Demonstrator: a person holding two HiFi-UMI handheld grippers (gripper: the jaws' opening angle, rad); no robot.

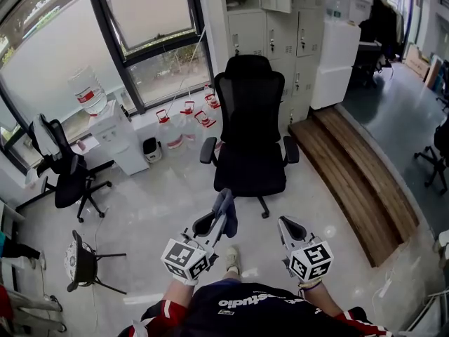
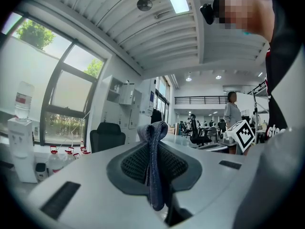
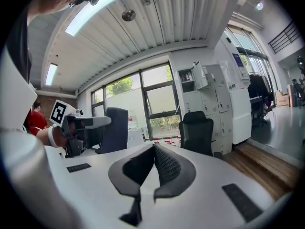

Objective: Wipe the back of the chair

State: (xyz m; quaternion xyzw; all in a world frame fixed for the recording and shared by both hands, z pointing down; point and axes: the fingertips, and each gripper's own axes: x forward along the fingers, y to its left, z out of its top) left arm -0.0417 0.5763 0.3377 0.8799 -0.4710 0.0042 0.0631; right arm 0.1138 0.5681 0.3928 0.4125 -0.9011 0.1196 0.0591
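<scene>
The left gripper [image 2: 153, 149] is clamped on a folded blue-grey cloth [image 2: 152, 130]. The bunched end pokes out past the tips, I'd guess to serve as the wiping face. The right gripper [image 3: 153, 149], jaws pressed together on nothing, is held alongside as the spare. The black office chair [image 1: 249, 118] stands ahead, well apart from both grippers. Its seat is turned toward the person, so the rear of its back faces the lockers [image 1: 280, 27].
</scene>
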